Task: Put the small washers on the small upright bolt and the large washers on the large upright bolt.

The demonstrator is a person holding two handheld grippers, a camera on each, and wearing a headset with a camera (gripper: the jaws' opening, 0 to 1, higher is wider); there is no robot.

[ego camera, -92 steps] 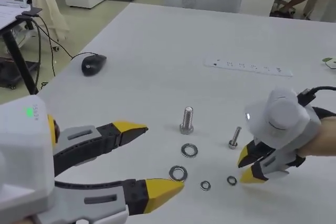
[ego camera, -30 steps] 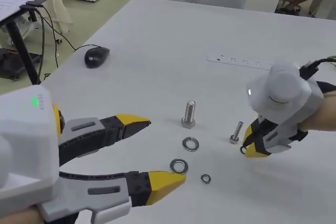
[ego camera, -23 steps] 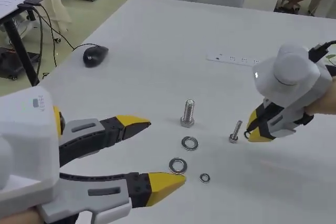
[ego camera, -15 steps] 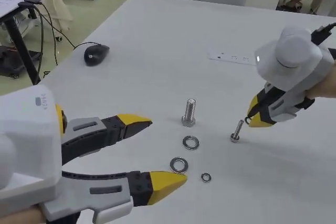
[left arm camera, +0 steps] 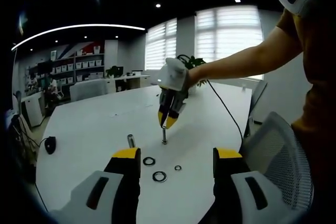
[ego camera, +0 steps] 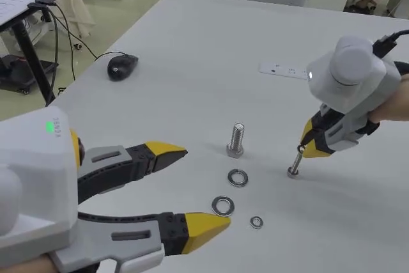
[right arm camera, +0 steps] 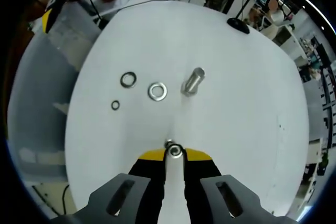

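Head view — two bolts [ego camera: 236, 140] [ego camera: 294, 163], two large washers [ego camera: 238, 178] [ego camera: 222, 206], one small washer [ego camera: 256, 222] loose.

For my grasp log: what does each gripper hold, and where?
The right gripper pinches a small washer by its rim; the left gripper is open and empty.

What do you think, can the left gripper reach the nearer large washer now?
Probably yes: the left gripper is open and the large washer lies flat near its tips, nothing in between.

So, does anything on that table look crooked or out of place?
Nothing much. The small bolt seems to lean slightly in the head view, but in the left gripper view it looks upright.
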